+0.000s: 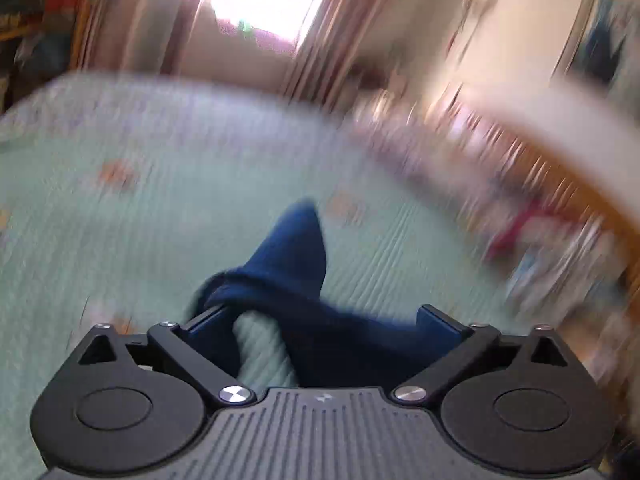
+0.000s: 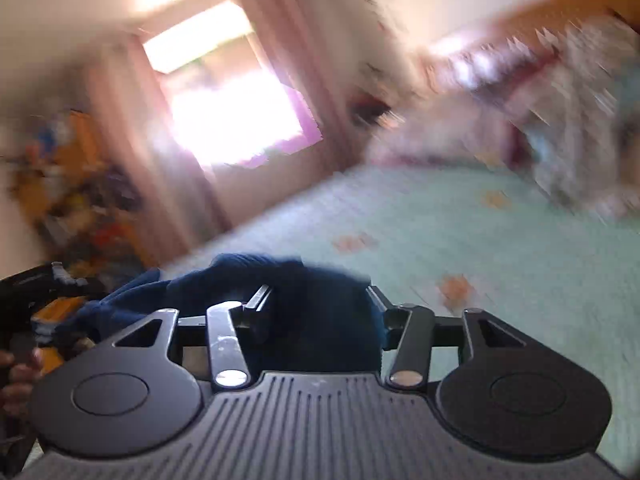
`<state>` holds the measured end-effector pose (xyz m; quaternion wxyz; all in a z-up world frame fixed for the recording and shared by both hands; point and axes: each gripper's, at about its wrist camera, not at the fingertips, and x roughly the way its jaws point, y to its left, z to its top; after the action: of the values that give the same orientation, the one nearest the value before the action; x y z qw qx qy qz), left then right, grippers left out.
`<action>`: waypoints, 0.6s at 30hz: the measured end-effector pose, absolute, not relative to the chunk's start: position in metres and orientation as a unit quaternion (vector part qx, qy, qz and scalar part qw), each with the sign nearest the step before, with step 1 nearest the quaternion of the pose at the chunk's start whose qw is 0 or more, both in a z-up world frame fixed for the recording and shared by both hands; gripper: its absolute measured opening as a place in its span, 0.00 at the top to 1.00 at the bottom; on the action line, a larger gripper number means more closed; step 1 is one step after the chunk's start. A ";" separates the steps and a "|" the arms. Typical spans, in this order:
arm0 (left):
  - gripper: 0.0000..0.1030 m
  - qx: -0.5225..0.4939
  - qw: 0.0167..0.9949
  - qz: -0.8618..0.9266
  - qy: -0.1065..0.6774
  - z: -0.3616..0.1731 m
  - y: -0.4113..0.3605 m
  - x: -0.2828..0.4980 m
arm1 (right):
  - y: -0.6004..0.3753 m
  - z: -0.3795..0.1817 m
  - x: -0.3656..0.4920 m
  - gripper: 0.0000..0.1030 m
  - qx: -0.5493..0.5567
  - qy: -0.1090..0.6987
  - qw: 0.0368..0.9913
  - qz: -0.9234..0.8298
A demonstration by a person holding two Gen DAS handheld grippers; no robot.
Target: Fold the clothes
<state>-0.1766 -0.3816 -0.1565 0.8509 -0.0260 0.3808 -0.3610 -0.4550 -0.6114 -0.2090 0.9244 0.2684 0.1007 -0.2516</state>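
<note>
- Pale green bedspread (image 1: 120, 220) fills the space under both my tools, with a bright window (image 2: 236, 120) behind; both views are smeared with blur.
- Dark blue garment (image 1: 288, 264) hangs bunched between my tools, above the bedspread.
- My left gripper (image 1: 320, 320) stands wide, cloth draped across its jaws; whether it pinches, I cannot tell.
- My right gripper (image 2: 316, 300) likewise: spread jaws full of cloth.
- Risk, I judge: a loosely hooked garment could slip and drop in a heap.

Likely a home bedroom, green bedspread (image 1: 140, 200), curtained window (image 2: 228, 120), cluttered shelves (image 2: 76, 184)
</note>
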 end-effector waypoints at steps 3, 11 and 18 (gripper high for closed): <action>0.17 0.012 0.834 -0.304 0.460 -0.235 -0.354 -0.199 | -0.598 -0.238 -0.474 0.49 0.244 0.124 0.922 -0.272; 0.18 0.058 0.849 -0.267 0.452 -0.316 -0.278 -0.303 | -0.556 -0.228 -0.439 0.35 0.148 0.161 0.966 -0.136; 0.08 0.107 0.854 -0.263 0.436 -0.318 -0.284 -0.325 | -0.488 -0.243 -0.302 0.26 -0.012 0.240 0.970 -0.047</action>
<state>-0.3255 -0.2843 -0.3182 0.8540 0.1071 0.4357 -0.2635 -0.3017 -0.4881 -0.2430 0.9696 -0.0119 0.2399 -0.0469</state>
